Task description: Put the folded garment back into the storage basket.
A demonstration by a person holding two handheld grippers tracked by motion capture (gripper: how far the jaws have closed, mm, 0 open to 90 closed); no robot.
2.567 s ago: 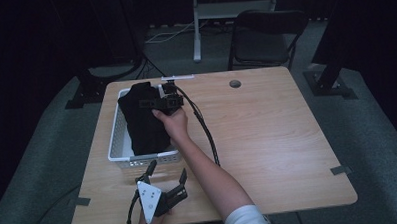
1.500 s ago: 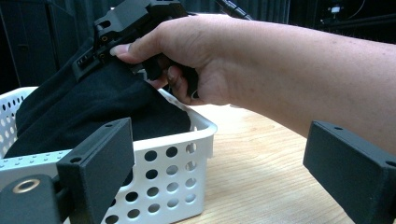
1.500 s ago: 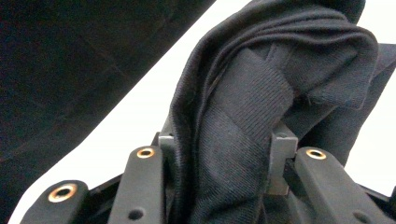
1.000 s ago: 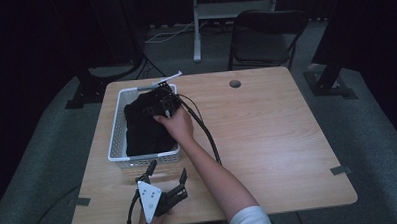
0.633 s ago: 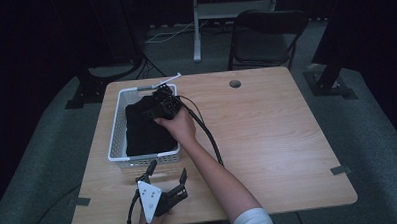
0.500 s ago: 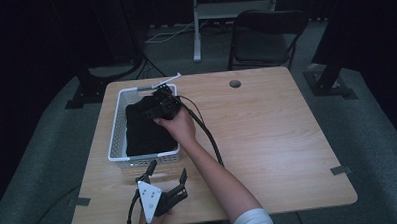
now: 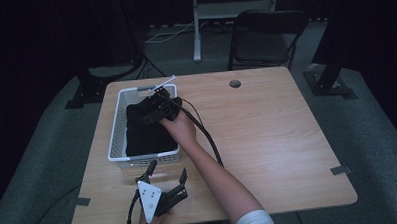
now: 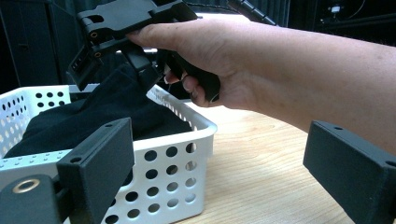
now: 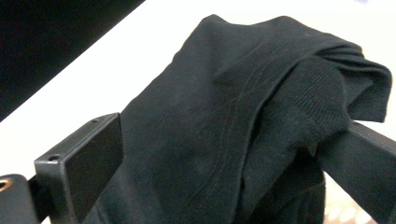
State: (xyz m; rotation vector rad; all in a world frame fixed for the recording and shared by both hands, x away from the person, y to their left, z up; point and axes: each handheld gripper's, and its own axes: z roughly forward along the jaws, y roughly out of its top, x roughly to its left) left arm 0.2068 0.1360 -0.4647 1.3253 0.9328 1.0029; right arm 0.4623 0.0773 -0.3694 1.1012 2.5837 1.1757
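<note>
The left gripper (image 7: 167, 174) rested on the near left part of the table (image 7: 267, 139), its jaws spread wide and empty, pointing at the basket (image 7: 118, 126) just beyond. Farther in, the white basket held a black cloth (image 7: 146, 134). Over its far right part, the right gripper (image 7: 151, 109) was in the person's hand (image 7: 179, 128), tilted down, its jaws closed on a raised fold of the cloth, which draped thickly between and over them.
</note>
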